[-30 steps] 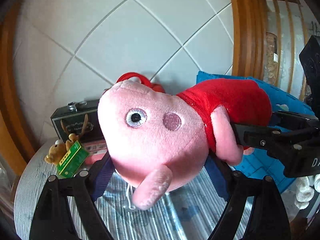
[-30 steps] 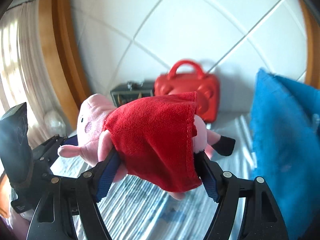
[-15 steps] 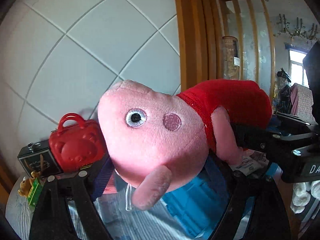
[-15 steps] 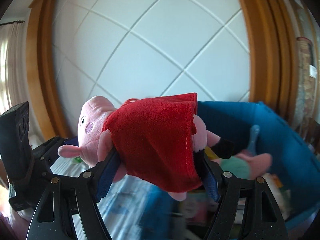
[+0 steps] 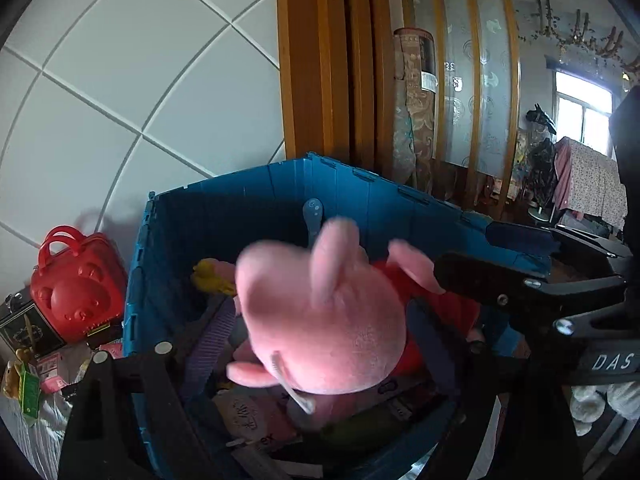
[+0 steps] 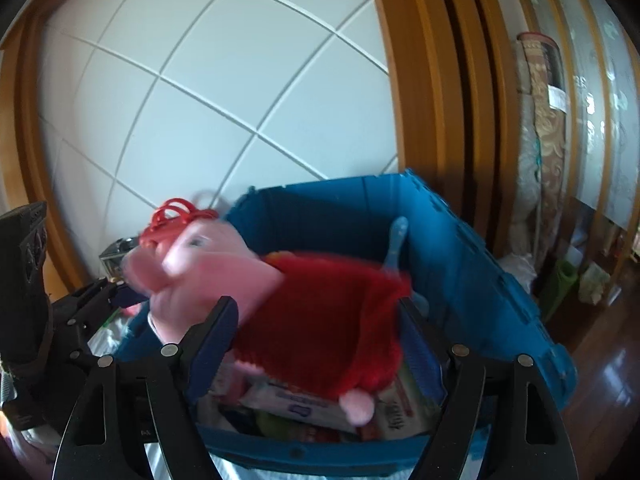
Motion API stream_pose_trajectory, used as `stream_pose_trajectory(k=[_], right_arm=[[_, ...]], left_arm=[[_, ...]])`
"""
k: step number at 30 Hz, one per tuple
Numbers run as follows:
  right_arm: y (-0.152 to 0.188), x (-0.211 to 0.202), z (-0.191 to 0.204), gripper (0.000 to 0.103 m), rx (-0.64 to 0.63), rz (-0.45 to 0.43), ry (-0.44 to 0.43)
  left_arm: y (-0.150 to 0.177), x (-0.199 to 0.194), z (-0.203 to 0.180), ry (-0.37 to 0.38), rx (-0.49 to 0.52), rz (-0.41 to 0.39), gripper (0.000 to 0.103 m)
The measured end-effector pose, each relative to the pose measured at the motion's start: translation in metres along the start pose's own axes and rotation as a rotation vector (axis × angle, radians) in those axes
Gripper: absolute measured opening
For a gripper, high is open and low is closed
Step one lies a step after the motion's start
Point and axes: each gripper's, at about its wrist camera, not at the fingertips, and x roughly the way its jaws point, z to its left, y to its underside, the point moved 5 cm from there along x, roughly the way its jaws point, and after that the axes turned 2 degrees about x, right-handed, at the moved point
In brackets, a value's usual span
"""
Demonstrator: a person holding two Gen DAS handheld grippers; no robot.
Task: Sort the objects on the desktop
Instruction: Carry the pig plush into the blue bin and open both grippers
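- Item: plush pig (image 5: 332,320) in a red dress (image 6: 320,328), blurred in both views; it sits over the open top of the blue crate (image 5: 224,208), above the goods already inside.
- Left tool (image 5: 320,344): fingers spread wide to either side of the pig's head; whether the pads touch the plush cannot be told.
- Right tool (image 6: 316,336): fingers likewise wide apart, flanking the dress; no firm pinch shows, so the pig looks loose or released, by my reading.
- Handling, judged: light, soft and compressible, not fragile; fabric gives good friction, though limbs flop and a loose hold can slip.
- Best hold, judged: across the stuffed body at the dress, or across the head; not by an arm or leg.
- In the crate under the pig: packets and another soft toy (image 5: 212,276).
- Left of the crate: red bear-faced case (image 5: 78,292).
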Motion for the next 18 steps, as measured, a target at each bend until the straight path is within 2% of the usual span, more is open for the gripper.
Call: stream_pose_trajectory(k=[7, 13, 18], right_arm=[[0.008, 0.003, -0.037, 0.103, 0.034, 0.021, 0.019], [0.014, 0.006, -0.047, 0.103, 0.058, 0.041, 0.030], [0.014, 0.011, -0.037, 0.103, 0.054, 0.051, 0.024]], left_arm=[[0.007, 0.006, -0.010, -0.027, 0.015, 0.031, 0.089], [0.016, -0.001, 0.003, -0.051, -0.005, 0.048, 0.089], [0.026, -0.016, 0.019, -0.097, -0.016, 0.042, 0.089]])
